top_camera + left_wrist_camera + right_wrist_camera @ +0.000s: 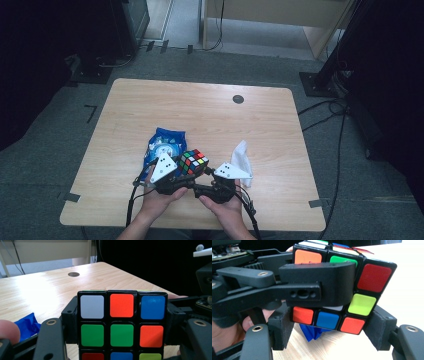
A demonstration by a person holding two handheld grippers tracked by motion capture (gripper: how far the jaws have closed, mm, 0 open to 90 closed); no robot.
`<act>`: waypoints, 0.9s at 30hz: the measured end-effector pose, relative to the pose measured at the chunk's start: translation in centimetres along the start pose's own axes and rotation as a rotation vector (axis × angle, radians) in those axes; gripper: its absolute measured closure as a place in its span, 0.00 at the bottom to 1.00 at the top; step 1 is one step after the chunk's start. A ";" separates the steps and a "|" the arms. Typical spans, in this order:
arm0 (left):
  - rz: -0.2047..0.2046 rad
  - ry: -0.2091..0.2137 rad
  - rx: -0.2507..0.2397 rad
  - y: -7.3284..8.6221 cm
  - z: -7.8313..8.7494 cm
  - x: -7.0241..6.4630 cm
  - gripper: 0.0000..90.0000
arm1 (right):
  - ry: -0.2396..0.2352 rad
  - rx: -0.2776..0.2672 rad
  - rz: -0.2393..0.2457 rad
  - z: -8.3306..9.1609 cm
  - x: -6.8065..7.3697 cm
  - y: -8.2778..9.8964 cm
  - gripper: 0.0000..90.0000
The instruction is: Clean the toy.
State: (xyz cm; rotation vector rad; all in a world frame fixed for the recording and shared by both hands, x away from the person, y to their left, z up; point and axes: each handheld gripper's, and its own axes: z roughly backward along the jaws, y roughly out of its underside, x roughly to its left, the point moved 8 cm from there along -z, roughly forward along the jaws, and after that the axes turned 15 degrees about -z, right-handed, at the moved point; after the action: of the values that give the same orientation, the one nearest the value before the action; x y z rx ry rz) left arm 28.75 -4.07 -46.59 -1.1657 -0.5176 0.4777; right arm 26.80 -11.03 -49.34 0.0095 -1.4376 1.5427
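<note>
Cube-twisting work is in hand: we hold the Rubik's cube above the tabletop, between both tongs. Our left tongs clench it on opposite sides, probably to steady the upper layers. Our right tongs straddle the bottom layer, pads beside it but seemingly not pressing, ready for a turn. A blue snack bag and white cloth lie nearby.

Far tabletop free (blue packet, white cloth flank the hands)
</note>
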 end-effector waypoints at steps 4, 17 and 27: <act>-0.011 0.001 0.014 0.1 0.0 0.0 0.38 | 0.006 0.011 0.022 -0.1 -0.2 0.1 0.36; 0.026 0.092 0.112 0.6 -0.5 -0.2 0.38 | 0.173 0.009 0.410 0.4 -1.6 0.1 0.37; 0.023 0.132 0.161 1.1 -0.9 -0.7 0.38 | 0.280 0.022 0.795 1.1 -1.9 0.1 0.37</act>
State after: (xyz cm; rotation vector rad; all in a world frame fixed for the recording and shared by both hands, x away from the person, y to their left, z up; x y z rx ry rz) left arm 28.65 -4.80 -48.04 -1.0412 -0.3453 0.4510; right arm 27.11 -13.00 -50.20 -0.8188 -1.2528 2.0796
